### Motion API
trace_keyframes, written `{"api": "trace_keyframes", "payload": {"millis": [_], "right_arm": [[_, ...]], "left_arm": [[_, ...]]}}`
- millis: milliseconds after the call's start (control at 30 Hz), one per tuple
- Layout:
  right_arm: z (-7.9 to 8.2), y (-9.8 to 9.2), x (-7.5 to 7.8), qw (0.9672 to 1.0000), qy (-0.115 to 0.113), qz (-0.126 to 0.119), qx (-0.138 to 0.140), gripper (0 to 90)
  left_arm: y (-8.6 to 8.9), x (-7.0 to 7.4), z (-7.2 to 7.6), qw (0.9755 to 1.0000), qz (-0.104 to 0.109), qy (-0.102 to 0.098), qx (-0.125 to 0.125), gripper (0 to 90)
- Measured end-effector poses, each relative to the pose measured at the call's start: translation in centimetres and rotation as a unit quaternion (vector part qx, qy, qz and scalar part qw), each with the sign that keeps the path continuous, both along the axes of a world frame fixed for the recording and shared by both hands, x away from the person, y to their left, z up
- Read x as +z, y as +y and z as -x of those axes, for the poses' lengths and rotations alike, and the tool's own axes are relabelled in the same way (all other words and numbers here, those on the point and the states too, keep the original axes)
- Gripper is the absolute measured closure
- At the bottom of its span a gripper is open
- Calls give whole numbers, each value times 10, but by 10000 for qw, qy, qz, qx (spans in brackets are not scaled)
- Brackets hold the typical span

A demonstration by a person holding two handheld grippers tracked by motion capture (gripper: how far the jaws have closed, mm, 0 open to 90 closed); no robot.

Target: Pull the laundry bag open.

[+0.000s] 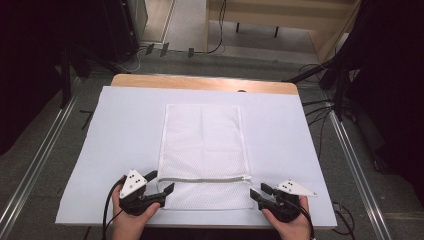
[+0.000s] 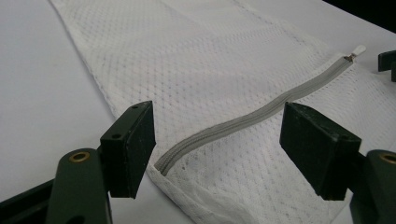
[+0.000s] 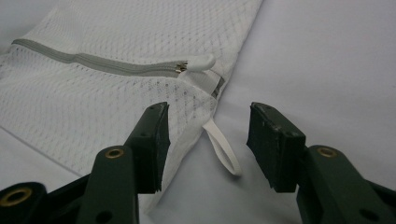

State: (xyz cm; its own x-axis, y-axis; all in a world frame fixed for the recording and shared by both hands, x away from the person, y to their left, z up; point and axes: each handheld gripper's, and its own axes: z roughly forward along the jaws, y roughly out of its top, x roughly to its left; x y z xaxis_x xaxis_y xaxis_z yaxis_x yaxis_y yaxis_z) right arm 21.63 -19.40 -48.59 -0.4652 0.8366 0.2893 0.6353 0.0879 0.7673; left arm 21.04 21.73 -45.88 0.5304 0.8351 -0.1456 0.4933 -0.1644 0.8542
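A white net bag (image 1: 205, 150) lies flat in the middle of the white surface (image 1: 280, 130), its grey zipper (image 1: 205, 179) near the person. The left gripper (image 1: 159, 189) has its fingers (image 2: 128, 149) spread at the zipper's closed end. The right gripper (image 1: 256, 193) has its fingers (image 3: 275, 144) spread around a small white loop (image 3: 224, 147), pinching nothing.
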Motion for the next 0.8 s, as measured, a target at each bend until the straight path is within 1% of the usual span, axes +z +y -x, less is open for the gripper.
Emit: {"api": "trace_keyframes", "payload": {"millis": [67,167,300,333,433,567,667,700,733,800], "right_arm": [[-4,3,-1,10000,39,-6,5,496],[-6,5,-2,10000,29,-1,37,494],[-7,10,-3,9999,24,29,108,489],[-8,11,-3,9999,22,48,155,487],[-8,13,-3,9998,45,60,166,485],[-12,20,-4,9998,-21,123,162,479],[-13,25,-4,9995,-65,267,161,490],[-13,25,-4,9995,-65,267,161,490],[-12,28,-4,9990,-123,424,66,531],[-10,31,-4,9982,-187,566,-61,602]], "left_arm": [[1,-1,-1,10000,-6,16,23,272],[1,-1,-1,10000,5,6,14,274],[1,-1,-1,10000,-30,6,6,276],[1,-2,-2,10000,-32,12,5,276],[2,-2,-2,10000,-27,36,-7,277],[0,-2,-2,10000,-22,36,-13,280],[-1,-1,-1,10000,-57,3,-32,283],[-1,-1,-1,10000,-57,3,-32,284],[-1,0,-1,10000,-48,-8,-14,284],[-2,0,0,10000,-53,-24,-23,285]]}}
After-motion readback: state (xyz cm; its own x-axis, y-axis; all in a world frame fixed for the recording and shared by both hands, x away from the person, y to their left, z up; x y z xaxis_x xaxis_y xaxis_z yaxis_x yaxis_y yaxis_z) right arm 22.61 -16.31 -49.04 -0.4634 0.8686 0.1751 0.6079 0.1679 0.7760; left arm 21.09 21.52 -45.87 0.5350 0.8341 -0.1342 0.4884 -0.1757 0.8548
